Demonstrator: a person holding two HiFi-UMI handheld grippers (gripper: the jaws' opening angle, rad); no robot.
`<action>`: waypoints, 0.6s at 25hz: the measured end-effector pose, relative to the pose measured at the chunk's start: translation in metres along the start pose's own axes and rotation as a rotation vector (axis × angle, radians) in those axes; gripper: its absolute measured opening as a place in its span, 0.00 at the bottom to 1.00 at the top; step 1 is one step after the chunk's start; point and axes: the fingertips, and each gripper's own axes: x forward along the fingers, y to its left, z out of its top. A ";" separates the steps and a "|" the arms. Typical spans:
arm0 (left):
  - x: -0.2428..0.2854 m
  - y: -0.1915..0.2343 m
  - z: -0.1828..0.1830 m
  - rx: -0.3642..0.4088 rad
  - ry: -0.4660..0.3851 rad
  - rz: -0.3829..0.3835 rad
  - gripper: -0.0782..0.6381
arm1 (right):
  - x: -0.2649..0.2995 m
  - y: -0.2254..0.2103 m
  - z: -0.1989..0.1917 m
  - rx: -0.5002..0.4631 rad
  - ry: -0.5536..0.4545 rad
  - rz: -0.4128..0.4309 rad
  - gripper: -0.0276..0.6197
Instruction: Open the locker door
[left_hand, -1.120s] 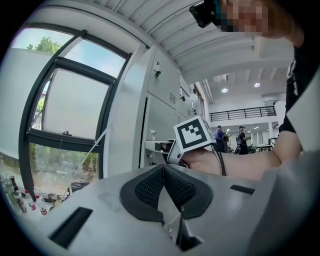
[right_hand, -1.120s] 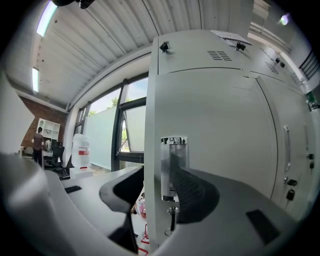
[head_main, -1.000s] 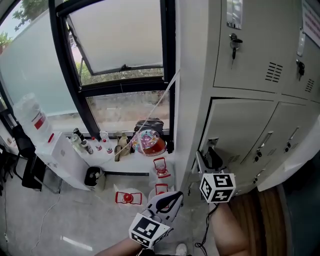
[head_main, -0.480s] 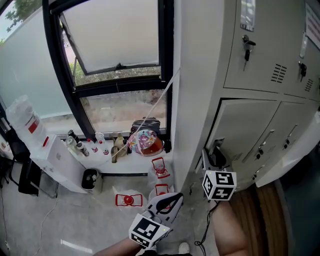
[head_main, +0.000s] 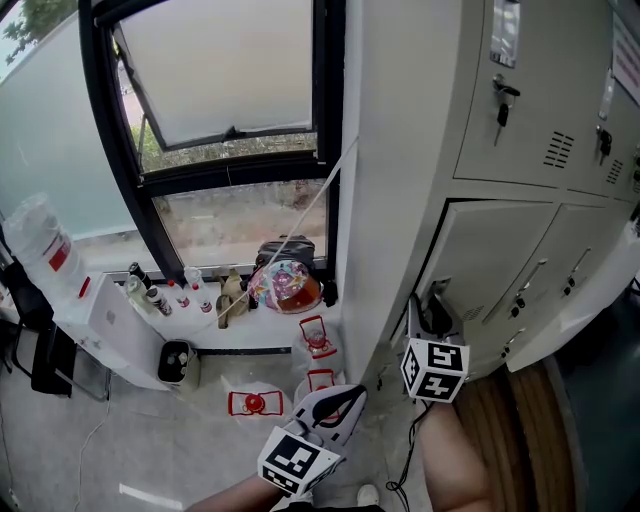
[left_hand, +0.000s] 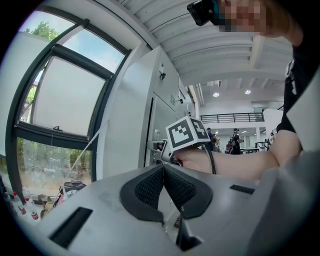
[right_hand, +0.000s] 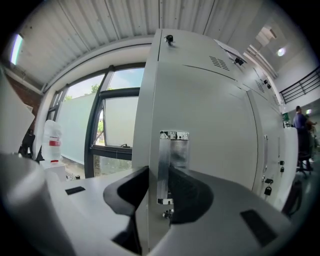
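The grey lower locker door (head_main: 490, 260) stands slightly ajar, a dark gap along its left edge. My right gripper (head_main: 432, 312), below its marker cube, reaches that edge. In the right gripper view its jaws (right_hand: 160, 172) have just been closing around the door's edge and the metal handle (right_hand: 173, 160). The left pad lies against the edge and the right pad sits behind the handle. My left gripper (head_main: 352, 393) hangs low over the floor, left of the lockers. Its pads (left_hand: 150, 187) meet with nothing between them.
Upper lockers with keys in their locks (head_main: 503, 95) stand above the door, more doors (head_main: 560, 280) to its right. At the left, a tilted window (head_main: 230, 80) has bottles (head_main: 165, 295) and a bag (head_main: 285, 285) on its sill. Red-and-white items (head_main: 255, 402) lie on the floor.
The head view has drifted a little. The right gripper stays at the door's left edge and the left gripper stays low in the same place.
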 end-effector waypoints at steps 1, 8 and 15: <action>0.000 0.000 0.000 0.000 -0.001 -0.003 0.13 | 0.000 0.000 0.000 0.008 0.002 0.000 0.31; -0.001 -0.001 0.002 -0.002 -0.007 -0.018 0.13 | -0.003 -0.001 -0.001 0.036 0.015 0.016 0.30; 0.001 -0.007 0.005 0.004 -0.015 -0.040 0.13 | -0.014 -0.001 -0.002 0.045 0.022 0.053 0.30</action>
